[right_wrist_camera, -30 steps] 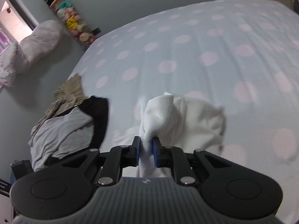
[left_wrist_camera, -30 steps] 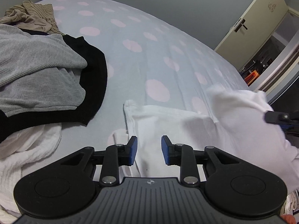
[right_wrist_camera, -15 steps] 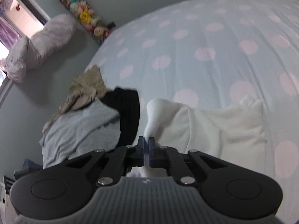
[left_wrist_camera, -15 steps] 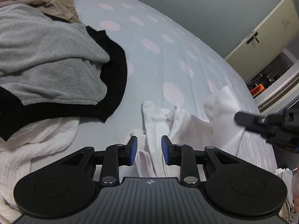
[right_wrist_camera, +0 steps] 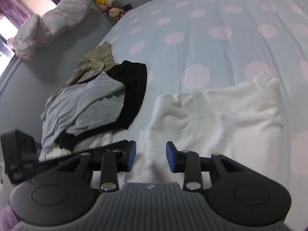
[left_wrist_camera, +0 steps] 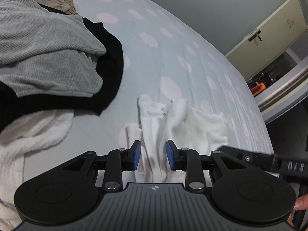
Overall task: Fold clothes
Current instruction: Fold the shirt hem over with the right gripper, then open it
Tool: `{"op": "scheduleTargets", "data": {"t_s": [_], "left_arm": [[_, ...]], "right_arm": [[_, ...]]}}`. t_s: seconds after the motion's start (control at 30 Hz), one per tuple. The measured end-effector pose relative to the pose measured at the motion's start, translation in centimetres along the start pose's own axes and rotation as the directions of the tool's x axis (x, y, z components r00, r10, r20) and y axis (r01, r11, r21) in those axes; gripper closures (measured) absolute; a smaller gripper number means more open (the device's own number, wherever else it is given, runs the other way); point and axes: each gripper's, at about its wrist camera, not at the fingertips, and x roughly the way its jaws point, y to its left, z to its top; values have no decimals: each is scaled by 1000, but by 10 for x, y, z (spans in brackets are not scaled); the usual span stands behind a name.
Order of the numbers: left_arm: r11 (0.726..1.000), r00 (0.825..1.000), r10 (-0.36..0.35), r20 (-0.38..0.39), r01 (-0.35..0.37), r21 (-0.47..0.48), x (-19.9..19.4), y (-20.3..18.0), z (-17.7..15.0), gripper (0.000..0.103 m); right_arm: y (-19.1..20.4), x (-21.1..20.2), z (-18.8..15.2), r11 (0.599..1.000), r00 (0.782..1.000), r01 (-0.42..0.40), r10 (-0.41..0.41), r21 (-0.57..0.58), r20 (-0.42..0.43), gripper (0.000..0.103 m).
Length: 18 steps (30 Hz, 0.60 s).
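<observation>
Your right gripper point(right_wrist_camera: 151, 156) has its jaws opening, blue pads apart, with the white garment point(right_wrist_camera: 215, 115) lying loose between them, unpinched. Your left gripper point(left_wrist_camera: 153, 155) is partly open too, its pads standing either side of a white fold without pressing it. The white garment lies on the spotted bedsheet point(left_wrist_camera: 173, 44). At ten o'clock sits a pile of grey and black clothes point(left_wrist_camera: 48, 61).

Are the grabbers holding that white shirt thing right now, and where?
Neither holds anything. The right gripper is opening, its pads off the white garment lying below. The left gripper is open above the same cloth.
</observation>
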Motion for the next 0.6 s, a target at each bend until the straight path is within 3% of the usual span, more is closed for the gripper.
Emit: {"op": "scheduleTargets", "data": {"t_s": [0.17,0.33,0.6], "left_arm": [[1000,999,13,-38,-13,-1,-4,-13,-15,77],[999,999,35,-38,-35,-5,-16,-27,-32,77],[981,996,-3,-87,-14,-192,-31,-8,-71,77]], "right_arm": [[-14,-39,-42,995,998,54,-51,-87,33,60],[-41,-66,-94,994,995,86,-83,-63,49,60],[-58,-83,-141,997,996,68,-70,26,57,59]]}}
